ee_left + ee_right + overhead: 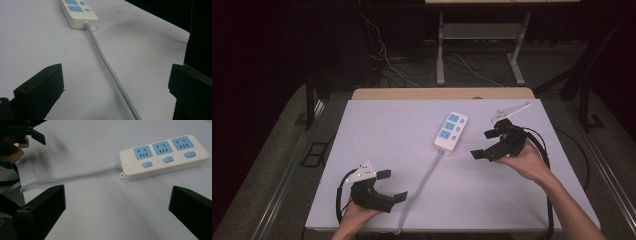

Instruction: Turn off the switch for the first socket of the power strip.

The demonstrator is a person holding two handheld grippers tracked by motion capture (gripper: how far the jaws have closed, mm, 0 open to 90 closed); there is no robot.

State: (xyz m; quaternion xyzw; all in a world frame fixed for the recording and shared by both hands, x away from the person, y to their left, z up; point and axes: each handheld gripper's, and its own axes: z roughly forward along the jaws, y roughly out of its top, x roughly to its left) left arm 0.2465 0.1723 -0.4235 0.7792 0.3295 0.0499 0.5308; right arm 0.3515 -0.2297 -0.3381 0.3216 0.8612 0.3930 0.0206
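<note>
power strip point(451, 131): white, 3 blue sockets, lies flat at the table point(377, 135) centre, slightly far | cord point(422, 185): grey, runs toward the near edge | left gripper point(392, 185): near left, jaws spread, empty, just left of the cord | right gripper point(484, 144): right of the strip, jaws spread, empty, above the table
</note>
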